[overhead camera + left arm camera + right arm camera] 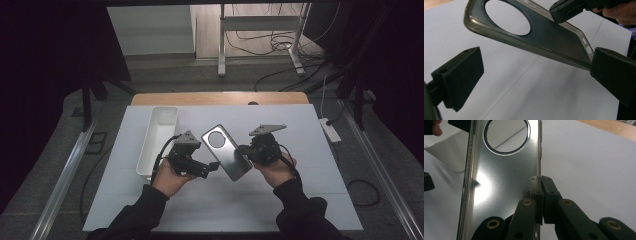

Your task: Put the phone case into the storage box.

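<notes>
Right gripper (246, 151) clamped on the edge of a grey phone case (226, 151), held above the table (300, 200); left gripper (212, 166) jaws spread wide, just beside the case; white bin (159, 140) left of the case

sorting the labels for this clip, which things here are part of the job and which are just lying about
Part of the job:
- phone case, held up off the table
- right gripper, shut on the case's side edge
- left gripper, jaws open by the case's other edge

Lying about:
- white bin on the white table
- power strip on the floor
</notes>
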The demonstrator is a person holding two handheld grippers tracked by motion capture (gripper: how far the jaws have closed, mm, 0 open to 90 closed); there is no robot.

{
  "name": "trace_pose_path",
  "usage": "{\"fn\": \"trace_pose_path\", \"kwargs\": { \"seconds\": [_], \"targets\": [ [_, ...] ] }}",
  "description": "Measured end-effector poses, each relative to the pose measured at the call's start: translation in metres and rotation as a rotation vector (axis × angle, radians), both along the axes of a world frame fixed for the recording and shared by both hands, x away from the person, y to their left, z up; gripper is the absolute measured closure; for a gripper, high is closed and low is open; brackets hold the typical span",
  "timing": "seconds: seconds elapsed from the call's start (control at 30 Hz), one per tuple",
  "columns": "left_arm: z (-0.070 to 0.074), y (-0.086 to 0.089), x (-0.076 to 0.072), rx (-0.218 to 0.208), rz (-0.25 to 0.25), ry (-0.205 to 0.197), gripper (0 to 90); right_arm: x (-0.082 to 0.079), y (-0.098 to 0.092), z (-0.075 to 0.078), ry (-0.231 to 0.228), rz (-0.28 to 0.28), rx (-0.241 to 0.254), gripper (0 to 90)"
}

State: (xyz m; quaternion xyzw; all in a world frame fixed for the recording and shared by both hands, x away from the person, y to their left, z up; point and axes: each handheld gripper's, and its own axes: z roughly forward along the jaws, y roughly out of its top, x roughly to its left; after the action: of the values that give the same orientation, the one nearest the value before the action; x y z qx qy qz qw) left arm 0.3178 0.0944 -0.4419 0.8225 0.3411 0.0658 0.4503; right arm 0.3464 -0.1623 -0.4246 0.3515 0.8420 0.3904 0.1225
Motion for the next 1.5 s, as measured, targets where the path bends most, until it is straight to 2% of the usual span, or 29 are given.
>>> {"fn": "trace_pose_path", "kwargs": {
  "seconds": [0.17, 0.43, 0.6, 0.7, 0.77, 0.8, 0.83, 0.87, 0.9, 0.93, 0.97, 1.03, 1.2, 1.23, 1.33, 1.5],
  "targets": [
    [-0.002, -0.003, 0.003, -0.012, 0.01, 0.023, 4.0, -0.001, 0.002, -0.001, -0.002, 0.006, 0.001, 88.5],
    [-0.007, -0.004, 0.007, -0.041, -0.009, 0.072, 18.5, -0.003, 0.005, -0.003, -0.003, 0.011, 0.002, 88.5],
    [-0.008, -0.003, 0.008, -0.052, -0.006, 0.089, 27.3, -0.004, 0.007, -0.004, -0.004, 0.015, -0.006, 88.4],
    [-0.008, 0.0, 0.009, -0.076, -0.003, 0.112, 39.6, -0.004, 0.009, -0.006, -0.004, 0.022, -0.001, 88.4],
    [-0.008, 0.003, 0.01, -0.111, -0.005, 0.131, 50.6, -0.005, 0.009, -0.008, -0.004, 0.024, -0.003, 88.4],
    [-0.008, 0.005, 0.011, -0.152, -0.019, 0.16, 54.5, -0.005, 0.009, -0.008, -0.003, 0.024, -0.005, 88.4],
    [-0.008, 0.005, 0.011, -0.152, -0.019, 0.16, 62.0, -0.005, 0.01, -0.01, 0.0, 0.024, -0.009, 88.4],
    [-0.008, 0.007, 0.012, -0.179, -0.04, 0.172, 62.0, -0.005, 0.01, -0.01, 0.0, 0.024, -0.009, 88.4],
    [-0.007, 0.008, 0.012, -0.196, -0.042, 0.186, 68.3, -0.005, 0.011, -0.011, 0.002, 0.025, -0.012, 88.2],
    [-0.007, 0.008, 0.011, -0.191, -0.041, 0.188, 75.5, -0.005, 0.011, -0.012, 0.002, 0.029, -0.014, 87.9],
    [-0.006, 0.007, 0.01, -0.184, -0.043, 0.177, 79.2, -0.005, 0.012, -0.012, 0.002, 0.031, -0.015, 88.0],
    [-0.005, 0.006, 0.008, -0.18, -0.043, 0.178, 79.5, -0.005, 0.013, -0.013, 0.002, 0.031, -0.024, 88.0],
    [0.001, 0.009, 0.007, -0.144, -0.031, 0.143, 79.9, -0.006, 0.011, -0.011, -0.001, 0.051, 0.005, 85.5],
    [0.002, 0.01, 0.007, -0.13, -0.028, 0.137, 79.9, -0.005, 0.009, -0.009, 0.001, 0.056, 0.021, 80.2],
    [0.004, 0.012, 0.006, -0.093, -0.03, 0.119, 79.9, -0.005, 0.006, -0.006, -0.005, 0.067, 0.027, 69.2],
    [0.005, 0.02, 0.006, -0.061, -0.044, 0.101, 79.8, -0.002, -0.003, -0.003, -0.004, 0.11, 0.087, 40.0]
  ]
}}
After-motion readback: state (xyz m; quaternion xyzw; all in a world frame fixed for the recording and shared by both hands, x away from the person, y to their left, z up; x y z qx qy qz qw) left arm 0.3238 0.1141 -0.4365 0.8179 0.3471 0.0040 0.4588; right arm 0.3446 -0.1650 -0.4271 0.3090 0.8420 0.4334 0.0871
